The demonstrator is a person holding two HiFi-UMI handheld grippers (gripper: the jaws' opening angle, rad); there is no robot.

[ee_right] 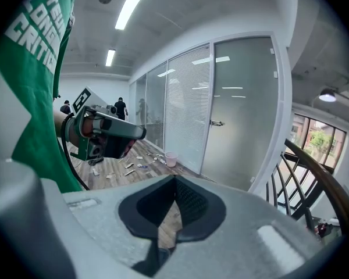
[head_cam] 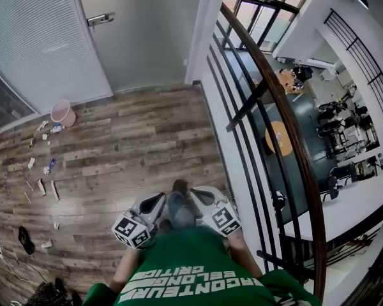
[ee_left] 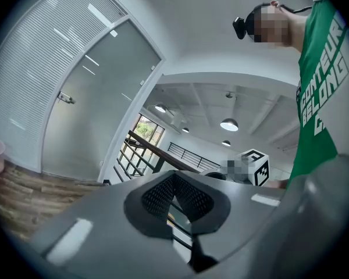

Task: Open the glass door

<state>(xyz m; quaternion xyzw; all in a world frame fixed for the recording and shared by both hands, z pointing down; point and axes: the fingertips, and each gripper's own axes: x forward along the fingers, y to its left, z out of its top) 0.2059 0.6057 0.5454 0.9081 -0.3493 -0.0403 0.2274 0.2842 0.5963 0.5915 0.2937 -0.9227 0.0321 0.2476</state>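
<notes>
Standing shut beyond the wood-plank floor [head_cam: 127, 145], well apart from both grippers, the frosted glass door [head_cam: 140, 37] carries a metal lever handle [head_cam: 101, 19]. The left gripper [head_cam: 157, 204] and right gripper [head_cam: 199, 196] each have their ribbed jaws pressed together on nothing. White print on the green shirt [head_cam: 191, 266] partly reads "BELONG".

both grippers were positioned low, side by side, close against the torso [head_cam: 191, 274]. the left gripper [head_cam: 153, 205] pointed forward and slightly inward, its jaws closed tip to tip with nothing between them. the right gripper [head_cam: 205, 200] mirrored this pose, jaws likewise closed at the tips and empty. the left marker cube [head_cam: 133, 230] and right marker cube [head_cam: 222, 220] faced upward. left forearm [head_cam: 123, 265] and right forearm [head_cam: 244, 255] were bent and tucked at the waist. the two grippers were near each other but apart.
</notes>
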